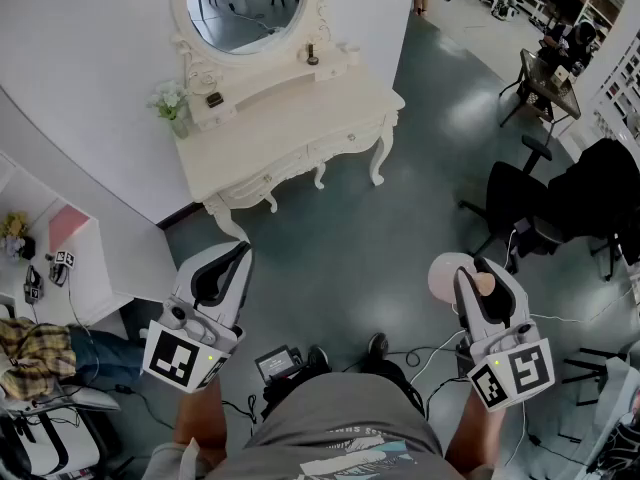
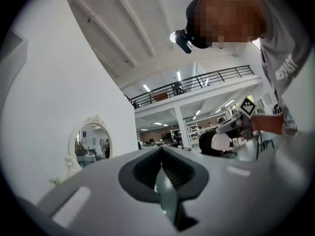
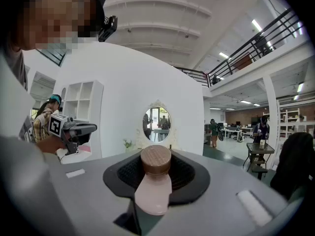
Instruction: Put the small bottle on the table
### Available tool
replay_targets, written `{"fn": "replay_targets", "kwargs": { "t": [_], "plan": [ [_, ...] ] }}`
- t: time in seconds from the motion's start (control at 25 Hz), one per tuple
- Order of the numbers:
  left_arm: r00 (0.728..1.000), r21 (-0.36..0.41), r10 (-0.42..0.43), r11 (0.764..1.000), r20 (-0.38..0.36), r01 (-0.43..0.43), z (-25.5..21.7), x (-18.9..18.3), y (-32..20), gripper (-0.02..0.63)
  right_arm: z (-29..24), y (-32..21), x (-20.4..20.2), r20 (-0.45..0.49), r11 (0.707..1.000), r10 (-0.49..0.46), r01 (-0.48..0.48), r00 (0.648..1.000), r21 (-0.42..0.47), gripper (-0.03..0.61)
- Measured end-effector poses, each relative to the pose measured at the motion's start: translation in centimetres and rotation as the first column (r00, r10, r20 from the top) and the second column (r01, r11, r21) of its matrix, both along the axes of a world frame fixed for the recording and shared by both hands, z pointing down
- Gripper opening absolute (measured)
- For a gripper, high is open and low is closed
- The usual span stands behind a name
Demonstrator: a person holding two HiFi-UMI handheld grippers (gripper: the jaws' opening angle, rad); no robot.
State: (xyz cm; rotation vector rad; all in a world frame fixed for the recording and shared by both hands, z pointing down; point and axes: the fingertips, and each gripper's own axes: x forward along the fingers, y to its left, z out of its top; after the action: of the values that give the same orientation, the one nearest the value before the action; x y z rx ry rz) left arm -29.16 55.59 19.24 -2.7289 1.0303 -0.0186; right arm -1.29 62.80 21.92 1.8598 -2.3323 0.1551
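The small bottle, pale pink with a brown ribbed cap, sits between the jaws of the right gripper. The jaws pinch its body from both sides, the cap pointing away past the jaw tips. The gripper tilts slightly downward at about waist height over bare floor, so the bottle is carried in the air and rests on nothing.

The left gripper, well off to the right gripper's left, has its jaws pressed together with nothing between them.

Straight ahead of the right gripper and well apart from it stands the cream dressing table, with an oval mirror above and a small plant on its far left corner.

This looks like the carrying step: the bottle is gripped but not yet brought to the table. The next move probably calls for walking forward, then reaching the right gripper over a bare part of the tabletop. The bottle would then be lowered base-first until it stands, and only after that should the jaws part.
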Motion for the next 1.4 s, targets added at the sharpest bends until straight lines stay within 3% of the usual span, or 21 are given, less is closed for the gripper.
{"fn": "replay_targets", "kwargs": {
  "t": [0.84,1.16,1.4],
  "plan": [
    [1.0,-0.005,0.027,1.0,0.0,-0.027,0.5,-1.4,-3.0,0.003,0.5,-4.0,-1.5,0.034,1.0,0.007,-0.007,0.999,0.007,0.123],
    [0.999,-0.009,-0.026,1.0,0.02,0.027,0.4,1.8,-6.2,0.003,0.8,-9.1,1.9,0.056,0.999,-0.049,0.048,0.997,0.012,0.123],
    [0.996,-0.026,-0.086,0.996,0.037,0.087,1.1,6.4,-10.5,0.003,1.4,-15.1,6.0,0.075,0.993,-0.118,0.117,0.99,0.006,0.123]
  ]
}}
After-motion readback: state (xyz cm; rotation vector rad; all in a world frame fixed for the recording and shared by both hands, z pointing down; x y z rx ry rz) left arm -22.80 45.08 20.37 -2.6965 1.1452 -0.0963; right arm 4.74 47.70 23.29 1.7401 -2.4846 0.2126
